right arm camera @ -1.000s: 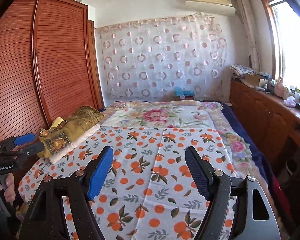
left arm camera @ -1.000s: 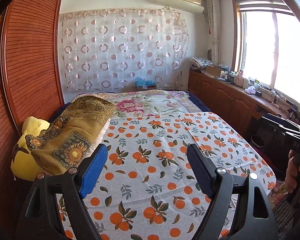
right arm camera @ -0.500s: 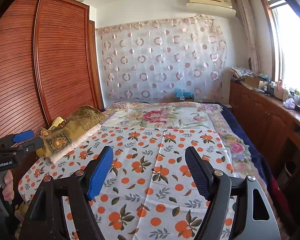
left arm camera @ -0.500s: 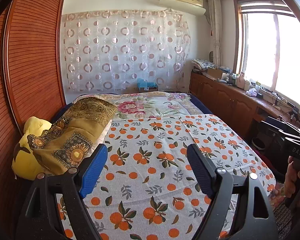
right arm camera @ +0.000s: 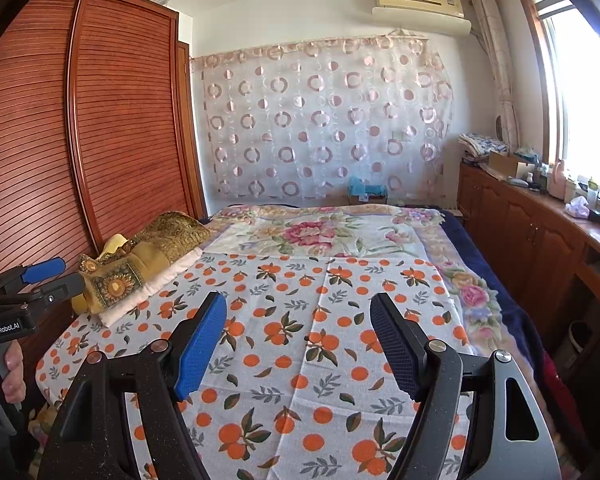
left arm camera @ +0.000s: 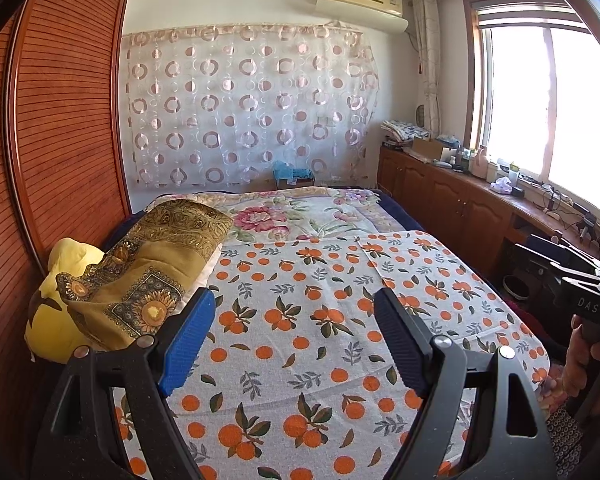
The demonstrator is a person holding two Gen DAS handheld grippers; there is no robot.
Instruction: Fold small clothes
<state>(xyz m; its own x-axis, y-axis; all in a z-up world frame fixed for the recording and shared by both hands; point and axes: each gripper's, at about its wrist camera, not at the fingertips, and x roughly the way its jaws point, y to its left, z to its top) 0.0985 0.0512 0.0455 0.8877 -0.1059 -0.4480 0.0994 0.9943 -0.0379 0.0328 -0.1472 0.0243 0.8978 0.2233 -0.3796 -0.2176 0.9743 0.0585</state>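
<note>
An orange-print cloth (left arm camera: 320,320) lies spread flat over the near part of the bed; no small garment shows on it. My left gripper (left arm camera: 294,296) hangs open above the cloth with nothing between its blue pads. My right gripper (right arm camera: 299,298) is also open and empty over the same cloth (right arm camera: 300,360). In the right wrist view the left gripper (right arm camera: 40,280) shows at the left edge, held by a hand. In the left wrist view the right gripper (left arm camera: 560,264) shows at the right edge, also in a hand.
A folded ochre patterned blanket (left arm camera: 152,264) and a yellow pillow (left arm camera: 68,264) sit on the bed's left side by the slatted wooden wardrobe (left arm camera: 60,140). A floral bedspread (left arm camera: 300,216) covers the far half. Wooden cabinets (left arm camera: 460,208) with clutter run under the window.
</note>
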